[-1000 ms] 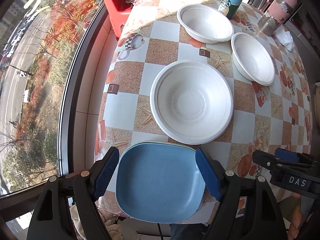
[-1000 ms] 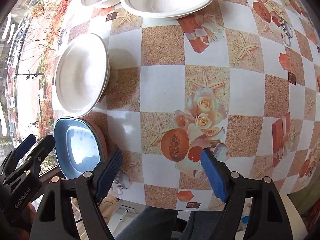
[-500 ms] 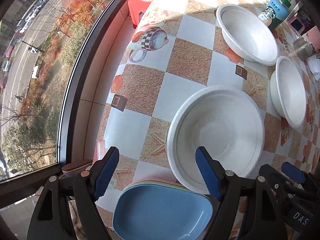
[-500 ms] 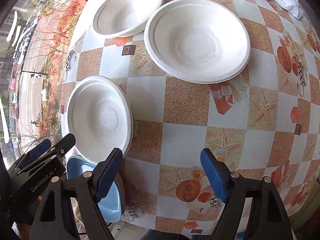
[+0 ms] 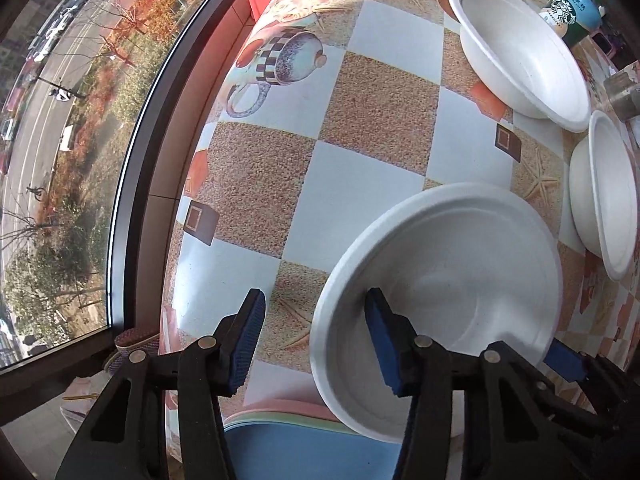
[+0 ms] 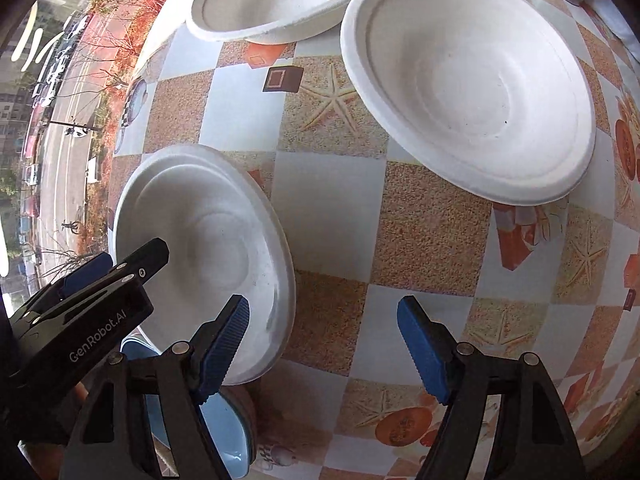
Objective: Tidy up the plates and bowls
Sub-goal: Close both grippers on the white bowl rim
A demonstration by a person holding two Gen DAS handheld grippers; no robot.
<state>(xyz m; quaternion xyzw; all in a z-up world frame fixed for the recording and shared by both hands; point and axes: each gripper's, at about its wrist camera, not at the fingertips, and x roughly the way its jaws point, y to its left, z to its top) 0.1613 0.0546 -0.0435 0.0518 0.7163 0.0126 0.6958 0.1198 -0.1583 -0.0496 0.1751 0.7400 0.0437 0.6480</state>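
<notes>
closing in on the nearest white bowl [image 5: 440,280] since a second ago, both grippers now crowding its near rim by the table's near edge [image 5: 276,380]. left gripper [image 5: 316,344] straddling that rim, fingers spread, right finger inside the bowl, pinching nothing yet. right gripper [image 6: 324,348] hovering just beside, fingers spread and empty. risking a tip or skid of the light bowl off the stacked blue plates [image 5: 312,456] underneath. possibly knocking the two grippers together. two more white bowls [image 6: 468,92] sitting farther in.
</notes>
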